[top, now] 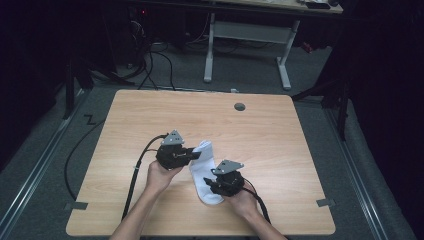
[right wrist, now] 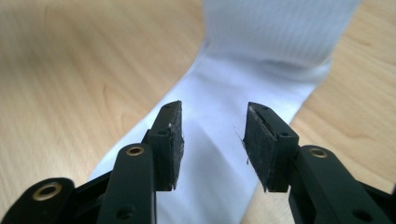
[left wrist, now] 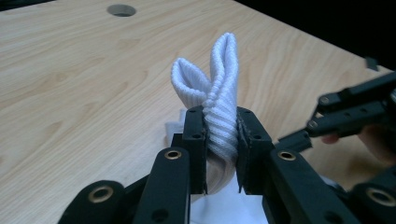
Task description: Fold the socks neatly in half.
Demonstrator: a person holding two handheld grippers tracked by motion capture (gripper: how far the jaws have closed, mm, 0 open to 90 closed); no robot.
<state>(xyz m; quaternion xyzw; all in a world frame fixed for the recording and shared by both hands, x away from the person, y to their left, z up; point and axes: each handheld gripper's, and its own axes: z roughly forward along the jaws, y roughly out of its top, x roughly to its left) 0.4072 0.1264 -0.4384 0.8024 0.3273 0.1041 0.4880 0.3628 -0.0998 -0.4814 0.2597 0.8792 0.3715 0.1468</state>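
Observation:
A white sock (top: 204,172) lies on the wooden table (top: 280,150), its ribbed cuff toward the far side. My left gripper (left wrist: 221,140) is shut on the ribbed cuff (left wrist: 219,93), which bunches up above the pads. In the high view this left gripper (top: 192,155) sits at the sock's upper left. My right gripper (right wrist: 212,140) hovers over the sock's smooth foot part (right wrist: 219,112), jaws apart with nothing pinched between the pads. From above, the right gripper (top: 214,184) is at the sock's lower right.
A round cable hole (top: 240,106) lies near the table's far edge. Black cables (top: 135,170) trail off the front left of the table. A white desk frame (top: 247,45) stands on the floor beyond.

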